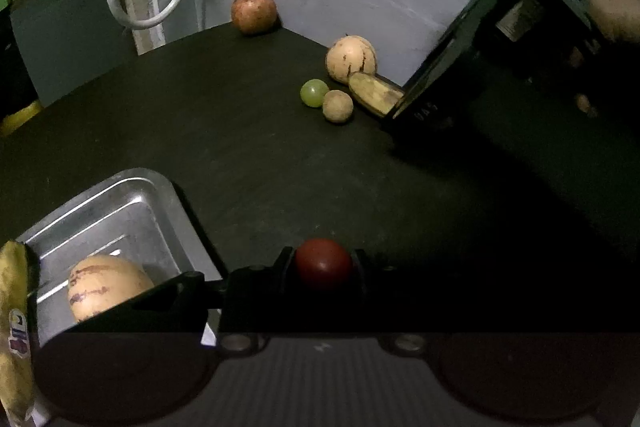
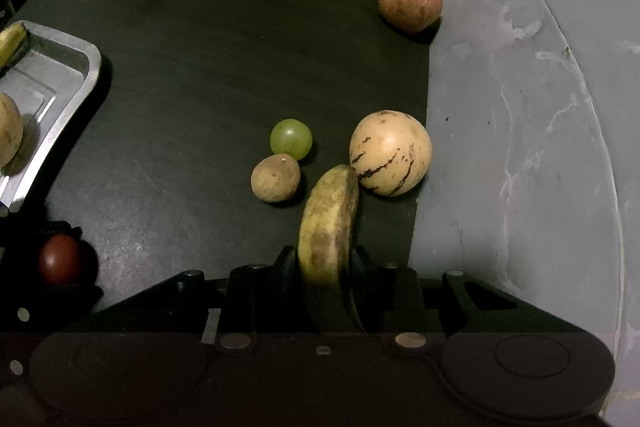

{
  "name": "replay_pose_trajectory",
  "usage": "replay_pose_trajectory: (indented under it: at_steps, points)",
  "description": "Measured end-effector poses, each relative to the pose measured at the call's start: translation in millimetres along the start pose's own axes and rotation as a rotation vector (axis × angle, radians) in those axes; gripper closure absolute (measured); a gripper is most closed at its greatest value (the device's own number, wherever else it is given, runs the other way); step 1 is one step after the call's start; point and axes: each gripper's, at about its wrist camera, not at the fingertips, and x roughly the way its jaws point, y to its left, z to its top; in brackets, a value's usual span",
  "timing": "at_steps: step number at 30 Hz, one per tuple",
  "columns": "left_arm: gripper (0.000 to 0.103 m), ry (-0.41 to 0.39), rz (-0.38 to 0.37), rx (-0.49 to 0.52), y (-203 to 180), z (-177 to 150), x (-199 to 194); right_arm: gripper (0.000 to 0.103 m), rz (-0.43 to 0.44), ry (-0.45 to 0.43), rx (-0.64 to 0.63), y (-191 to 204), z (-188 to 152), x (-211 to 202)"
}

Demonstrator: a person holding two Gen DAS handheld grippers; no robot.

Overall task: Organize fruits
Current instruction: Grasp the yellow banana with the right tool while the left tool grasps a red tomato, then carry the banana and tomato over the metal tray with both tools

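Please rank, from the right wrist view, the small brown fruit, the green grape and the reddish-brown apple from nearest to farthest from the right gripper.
1. Small brown fruit, just ahead and left of the right gripper.
2. Green grape, right behind it.
3. Reddish-brown apple, at the table's far right corner.

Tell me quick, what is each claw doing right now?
Left claw: shut on the red fruit.
Right claw: shut on the banana.

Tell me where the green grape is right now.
The green grape lies on the black table, mid-frame in the right wrist view, touching the small brown round fruit and left of the striped yellow melon.
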Motion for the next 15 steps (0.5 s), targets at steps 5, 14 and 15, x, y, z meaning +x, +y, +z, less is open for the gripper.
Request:
replay_pose_trajectory:
  at_steps: [5, 14, 15]
  points:
    - [0.07, 0.001, -0.001, -0.018, 0.8, 1.1, 0.3, 0.07, 0.011, 0.01, 0.023, -1.9, -0.8, -0.4]
    - [0.07, 0.0, -0.028, -0.073, 4.2, 0.5, -0.9, 0.072, 0.053, 0.009, 0.029, 4.6, -6.0, -7.5]
    - [0.07, 0.001, -0.03, -0.079, 4.6, 0.2, -1.4, 0.072, 0.059, 0.008, 0.027, 7.8, -7.7, -9.5]
